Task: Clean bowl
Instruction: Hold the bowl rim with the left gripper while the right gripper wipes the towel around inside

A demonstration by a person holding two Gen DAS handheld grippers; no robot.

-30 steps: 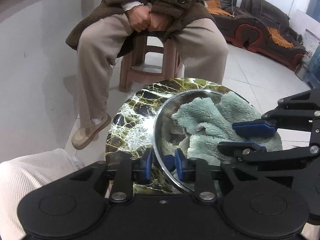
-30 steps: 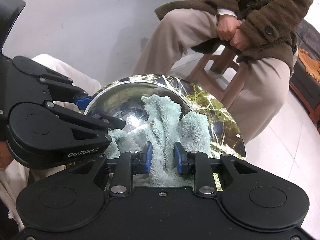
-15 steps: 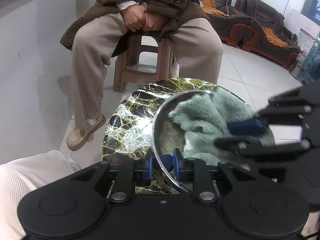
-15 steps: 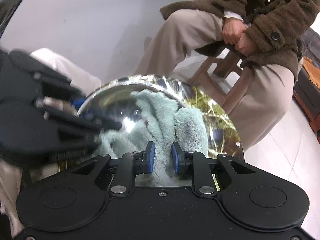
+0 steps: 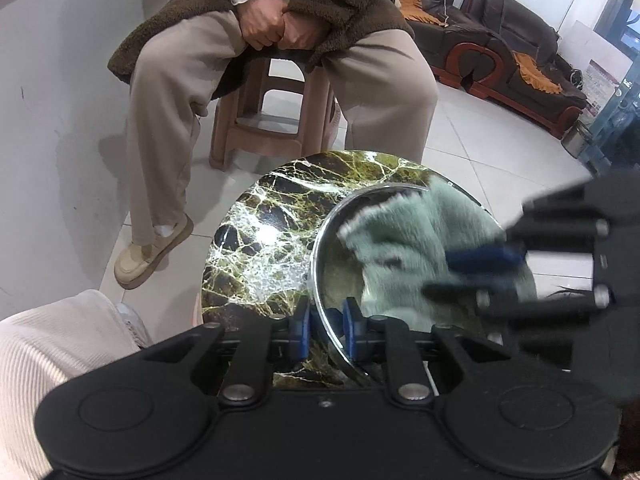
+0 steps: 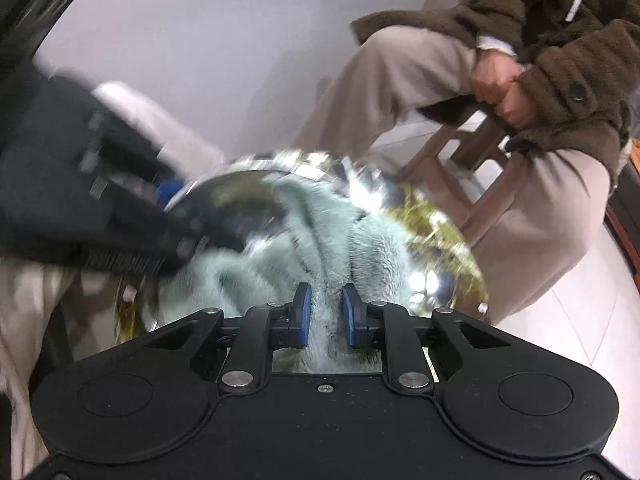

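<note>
The cloth (image 5: 404,248) fills the bowl (image 5: 320,248); bare marble tabletop (image 5: 260,240) lies free on its left.

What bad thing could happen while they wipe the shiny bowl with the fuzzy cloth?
1. The left gripper only pinches the thin rim of the bowl, its jaws closing. A hard wipe might twist the bowl loose.
2. The small round marble table leaves little room, so a slipping bowl could slide off onto the floor.
3. The right gripper pinches just a fold of the cloth, which could pull free mid-wipe.
</note>
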